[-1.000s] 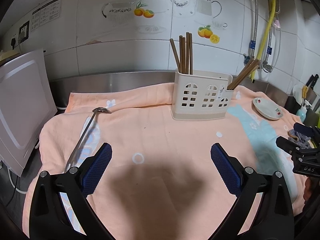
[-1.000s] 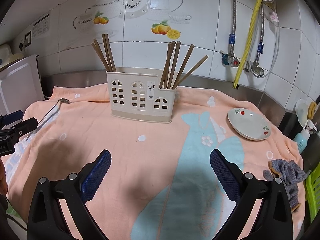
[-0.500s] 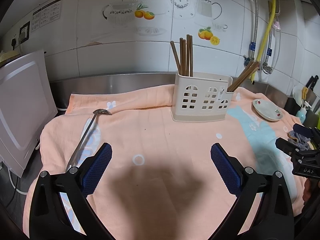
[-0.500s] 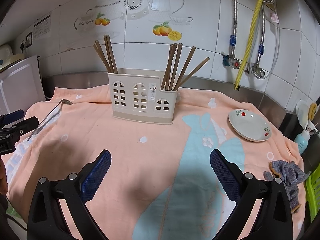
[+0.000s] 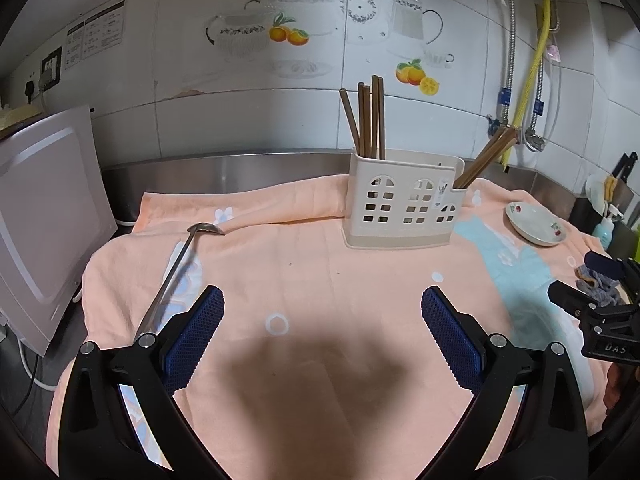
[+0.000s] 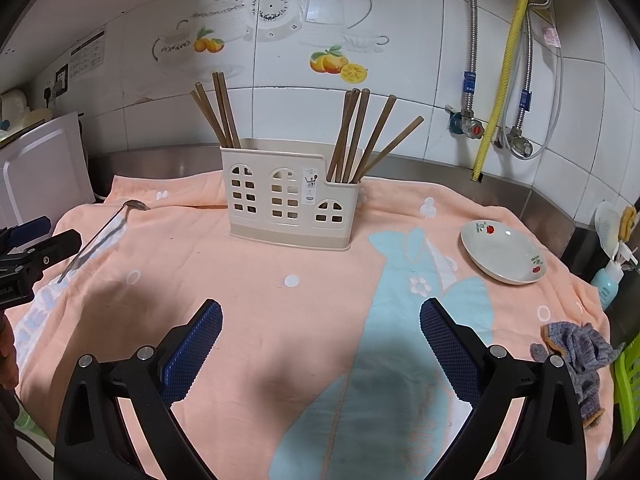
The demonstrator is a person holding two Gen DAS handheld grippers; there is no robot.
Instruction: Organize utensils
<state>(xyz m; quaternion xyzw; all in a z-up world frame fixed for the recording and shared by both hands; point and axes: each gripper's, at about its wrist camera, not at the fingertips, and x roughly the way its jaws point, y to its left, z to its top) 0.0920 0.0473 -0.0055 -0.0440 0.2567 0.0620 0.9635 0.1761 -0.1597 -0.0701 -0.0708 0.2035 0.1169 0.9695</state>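
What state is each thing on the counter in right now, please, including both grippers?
Left gripper: open, holding nothing.
Right gripper: open, holding nothing.
Ladle: lying flat on the towel, outside the holder.
Utensil holder: upright; middle compartment looks empty.
Chopsticks: standing in the holder's two end compartments, leaning.
Saucer: right way up, empty.
Cloth: crumpled at the towel's edge.

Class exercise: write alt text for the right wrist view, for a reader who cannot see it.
An open right gripper hovers empty over a peach towel. Beyond it stands a cream utensil holder with brown chopsticks in both ends; a metal ladle lies to its left, a small plate to its right.
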